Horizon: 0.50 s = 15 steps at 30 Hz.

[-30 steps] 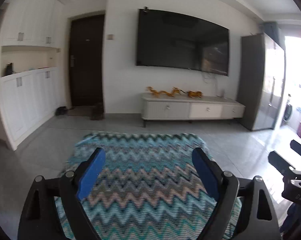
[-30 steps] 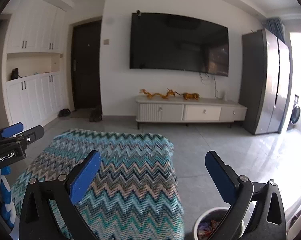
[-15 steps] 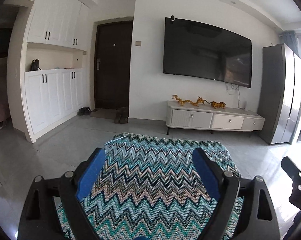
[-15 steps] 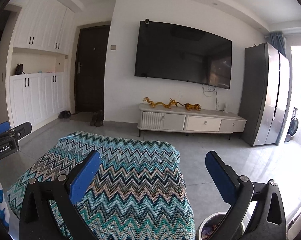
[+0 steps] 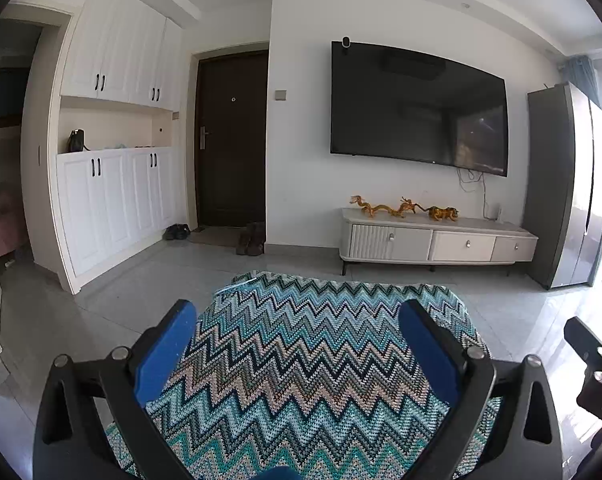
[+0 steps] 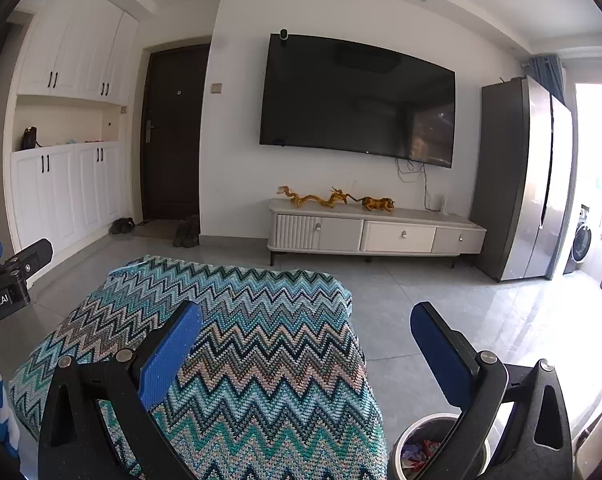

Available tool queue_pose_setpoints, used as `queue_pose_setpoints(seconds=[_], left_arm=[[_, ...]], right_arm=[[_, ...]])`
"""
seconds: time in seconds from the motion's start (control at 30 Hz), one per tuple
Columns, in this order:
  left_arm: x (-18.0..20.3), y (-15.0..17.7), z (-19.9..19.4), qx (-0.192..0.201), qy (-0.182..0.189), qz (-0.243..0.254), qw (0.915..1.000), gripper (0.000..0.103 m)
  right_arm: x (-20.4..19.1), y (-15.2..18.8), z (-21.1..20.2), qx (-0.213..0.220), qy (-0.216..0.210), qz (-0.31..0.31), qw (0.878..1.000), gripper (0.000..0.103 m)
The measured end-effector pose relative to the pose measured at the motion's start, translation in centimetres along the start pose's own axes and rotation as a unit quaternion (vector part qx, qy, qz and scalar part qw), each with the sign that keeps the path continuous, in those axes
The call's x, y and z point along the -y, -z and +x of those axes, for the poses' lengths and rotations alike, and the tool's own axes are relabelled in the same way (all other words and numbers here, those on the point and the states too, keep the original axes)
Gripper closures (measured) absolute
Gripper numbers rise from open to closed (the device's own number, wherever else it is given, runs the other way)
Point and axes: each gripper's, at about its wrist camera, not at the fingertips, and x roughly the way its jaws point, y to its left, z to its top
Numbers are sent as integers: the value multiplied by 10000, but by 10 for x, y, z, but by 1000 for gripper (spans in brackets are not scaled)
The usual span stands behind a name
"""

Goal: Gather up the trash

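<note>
Left gripper (image 5: 297,320) jaws just opened wider — nothing between them.

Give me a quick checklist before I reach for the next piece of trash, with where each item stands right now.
1. Left gripper empty, jaws just opened wide: ok.
2. Right gripper open, nothing between pads: ok.
3. Trash bin by the table's corner, uncovered, scraps inside: ok.
4. Trash left on the zigzag cloth: none visible, near edge hidden: cannot tell.
5. Grippers apart from each other: ok.
</note>
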Motion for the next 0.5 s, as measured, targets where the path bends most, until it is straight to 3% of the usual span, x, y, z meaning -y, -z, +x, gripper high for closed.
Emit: queue_pose_setpoints(seconds=[0.5], left_arm=[[12,2,-7,104,13,153,9998,1]], right_arm=[[8,6,3,66,163,55,9998,0]])
